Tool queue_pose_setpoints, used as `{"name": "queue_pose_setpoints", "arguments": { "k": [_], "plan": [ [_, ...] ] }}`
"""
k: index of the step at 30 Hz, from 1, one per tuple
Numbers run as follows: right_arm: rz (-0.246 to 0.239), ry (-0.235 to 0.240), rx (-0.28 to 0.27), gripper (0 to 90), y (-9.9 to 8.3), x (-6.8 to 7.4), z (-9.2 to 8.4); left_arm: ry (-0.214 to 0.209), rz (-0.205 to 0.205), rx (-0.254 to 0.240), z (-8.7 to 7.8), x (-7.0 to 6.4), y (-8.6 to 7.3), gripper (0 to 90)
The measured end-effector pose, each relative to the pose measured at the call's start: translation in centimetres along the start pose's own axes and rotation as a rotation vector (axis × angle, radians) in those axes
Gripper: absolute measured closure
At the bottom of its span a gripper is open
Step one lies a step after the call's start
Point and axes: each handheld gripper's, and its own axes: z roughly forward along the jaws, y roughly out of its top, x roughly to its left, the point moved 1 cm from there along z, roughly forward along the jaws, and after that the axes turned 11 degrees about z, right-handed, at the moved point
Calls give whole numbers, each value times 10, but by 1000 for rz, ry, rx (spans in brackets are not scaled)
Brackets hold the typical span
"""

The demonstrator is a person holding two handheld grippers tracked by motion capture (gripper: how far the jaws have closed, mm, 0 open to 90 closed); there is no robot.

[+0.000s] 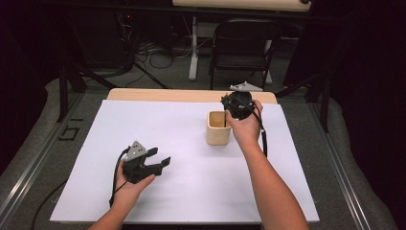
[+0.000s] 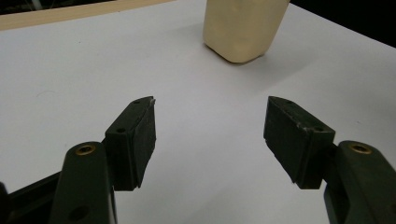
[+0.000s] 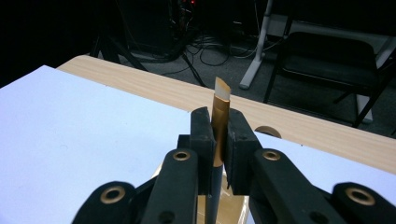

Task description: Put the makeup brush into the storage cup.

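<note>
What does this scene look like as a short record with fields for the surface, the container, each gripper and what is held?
surface: white sheet on a wooden table
container: cream cup, upright on the sheet
left gripper: open, nothing between the jaws, apart from the cup
right gripper: shut on a slim gold and dark tool with a slanted white tip, above the cup
tool type: cannot tell
background: dark folding chair

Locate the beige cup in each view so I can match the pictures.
High view: the cup stands right of centre, beside the right claw.
Left gripper view: top, right of centre.
Right gripper view: bottom centre, under the claw.
Shared landmark: the white sheet.
</note>
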Motion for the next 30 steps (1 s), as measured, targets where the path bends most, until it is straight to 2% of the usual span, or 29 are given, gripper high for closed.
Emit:
{"name": "queue_pose_setpoints", "arguments": {
  "k": [12, 30],
  "plan": [
    [7, -11, 22, 836, -13, -5, 8, -1, 2, 1, 0, 0, 0, 345],
    [0, -16, 57, 836, -29, -5, 16, 0, 6, 3, 0, 0, 0, 347]
  ]
}}
